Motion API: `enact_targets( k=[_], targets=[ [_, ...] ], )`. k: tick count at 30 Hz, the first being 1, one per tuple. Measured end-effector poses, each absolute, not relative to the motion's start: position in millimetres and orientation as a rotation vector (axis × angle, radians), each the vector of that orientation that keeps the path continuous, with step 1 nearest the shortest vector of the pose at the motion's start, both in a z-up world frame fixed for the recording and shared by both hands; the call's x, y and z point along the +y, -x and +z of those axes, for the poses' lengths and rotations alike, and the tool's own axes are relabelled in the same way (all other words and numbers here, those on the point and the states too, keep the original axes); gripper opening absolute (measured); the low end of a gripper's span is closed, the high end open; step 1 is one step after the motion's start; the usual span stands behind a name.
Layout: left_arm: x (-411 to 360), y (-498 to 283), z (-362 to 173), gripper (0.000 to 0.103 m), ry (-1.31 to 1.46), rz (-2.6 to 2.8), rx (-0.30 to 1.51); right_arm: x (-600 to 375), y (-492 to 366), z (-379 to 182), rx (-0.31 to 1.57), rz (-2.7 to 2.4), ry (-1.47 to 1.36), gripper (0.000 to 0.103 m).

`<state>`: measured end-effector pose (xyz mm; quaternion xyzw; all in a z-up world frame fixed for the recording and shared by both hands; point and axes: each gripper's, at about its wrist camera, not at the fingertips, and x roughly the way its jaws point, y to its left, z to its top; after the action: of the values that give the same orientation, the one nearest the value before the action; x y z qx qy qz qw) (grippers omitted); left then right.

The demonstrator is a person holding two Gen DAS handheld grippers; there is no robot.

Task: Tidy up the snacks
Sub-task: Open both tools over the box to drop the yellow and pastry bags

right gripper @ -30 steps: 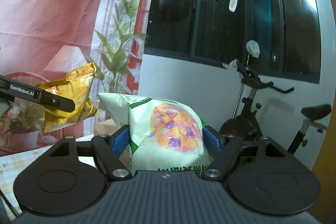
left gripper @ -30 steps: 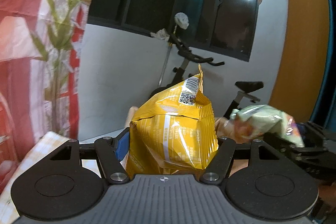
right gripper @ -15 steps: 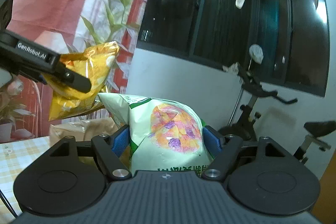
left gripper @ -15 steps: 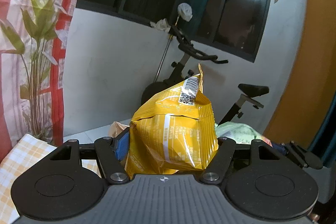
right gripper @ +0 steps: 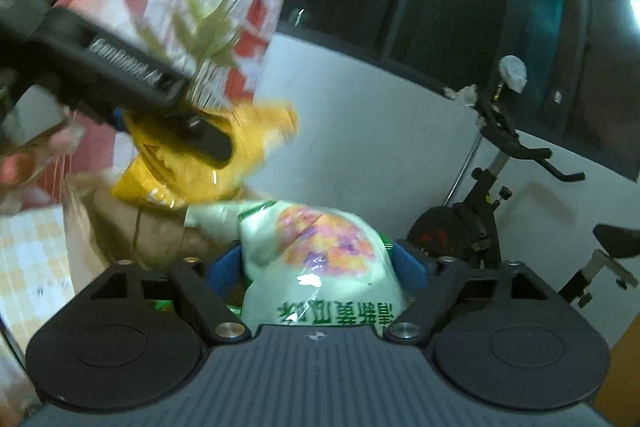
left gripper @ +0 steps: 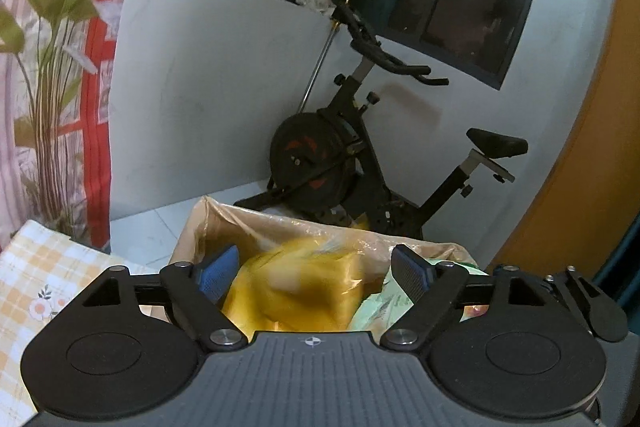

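My left gripper (left gripper: 316, 269) is open over a brown paper bag (left gripper: 248, 223) lined with clear plastic. A yellow snack bag (left gripper: 304, 291), blurred, is below and between the fingers, dropping into the paper bag. In the right wrist view the yellow snack bag (right gripper: 192, 167) hangs just under the left gripper's fingers (right gripper: 200, 135). My right gripper (right gripper: 320, 267) is shut on a pale green snack bag (right gripper: 320, 267) with a purple and orange picture, held above the paper bag's opening (right gripper: 104, 223). The green bag also shows at the right in the left wrist view (left gripper: 384, 303).
An exercise bike (left gripper: 360, 155) stands behind the paper bag against a white wall. A red and white curtain with a plant print (left gripper: 60, 67) hangs at the left. A yellow checked tablecloth (left gripper: 36, 291) lies at the lower left. An orange wall (left gripper: 580, 147) is at the right.
My left gripper has tilted down over the paper bag and opened, letting go of the yellow snack bag. My right gripper has moved closer to the paper bag with the green bag.
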<state>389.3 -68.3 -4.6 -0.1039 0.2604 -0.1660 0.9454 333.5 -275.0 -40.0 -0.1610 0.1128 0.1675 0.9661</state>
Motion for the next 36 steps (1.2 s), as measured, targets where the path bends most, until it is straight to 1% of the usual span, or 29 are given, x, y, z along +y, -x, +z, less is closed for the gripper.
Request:
enact_targets(
  k=[4,5,8,13,21,36],
  targets=[
    [-65.7,-386.0,-4.4,0.086,0.185,-0.328,0.524,-271.1,-328.8,-40.2,0.222,0.337,0.355,0.092],
    [-65.7,-384.8,-4.2,0.086,0.180,-0.325,0.522,-271.9,-327.7,-38.6,0.217,0.337,0.352,0.094],
    [-62.9,-380.7,-3.7,0.086,0.180,-0.324,0.525,-275.6,-323.3,-32.2,0.200,0.333,0.329,0.096],
    [-58.5,-372.5,-3.7,0.086,0.167,-0.322,0.531,-287.2,-313.9,-21.1,0.201,0.302,0.283,0.096],
    [-44.1,-345.5,2.2,0.086,0.147,-0.305,0.531,-305.2,-288.2,-18.2,0.227,0.247,0.187,0.096],
    [-6.4,-280.9,3.3,0.086,0.120,-0.253,0.553,-306.0,-231.7,-42.8,0.303,0.256,0.002,0.096]
  ],
)
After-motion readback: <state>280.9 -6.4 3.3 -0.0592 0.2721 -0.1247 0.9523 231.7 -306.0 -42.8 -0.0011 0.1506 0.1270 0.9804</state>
